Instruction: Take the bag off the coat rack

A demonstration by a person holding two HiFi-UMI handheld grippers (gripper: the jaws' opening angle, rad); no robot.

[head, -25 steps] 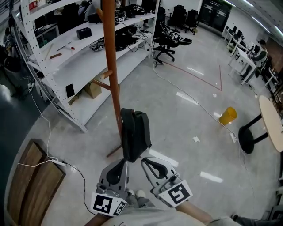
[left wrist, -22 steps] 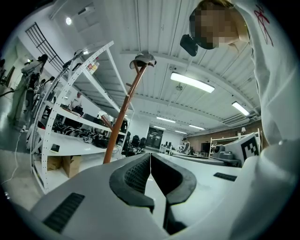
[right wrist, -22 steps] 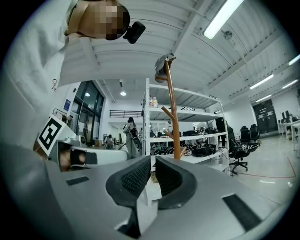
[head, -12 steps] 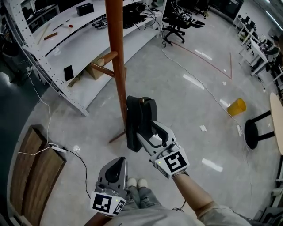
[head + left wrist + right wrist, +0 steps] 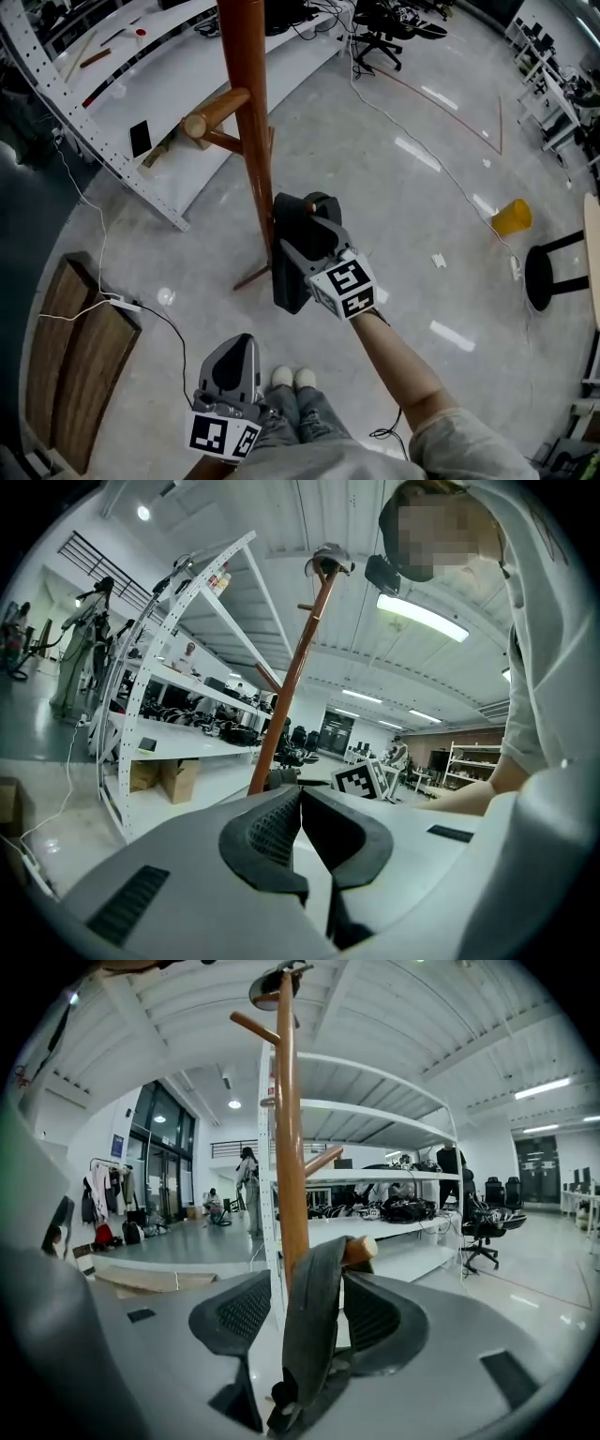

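Left gripper (image 5: 236,349): held low beside the legs, fingers (image 5: 267,827) pressed together with nothing between them. It is judged to be parked clear while the other side works.

Coat rack (image 5: 248,112): the brown pole is seen upright at centre. The bag (image 5: 289,291) is not yet taken off. It hangs against the pole by its strap (image 5: 319,1279), which is looped over a low peg (image 5: 361,1251).

Right gripper (image 5: 314,239): stretched out to the top of the bag, fingers spread wide. The strap is taken between them just below the peg and not yet pinched. This placement is judged to let the loop be gripped and lifted off the peg end.

Against the earlier frames:
- The right gripper, then shut and near the body, is now carried forward to the bag, and its fingers have just been opening around the strap.
- The left gripper is drawn lower and stays closed.
- The bag is unmoved.
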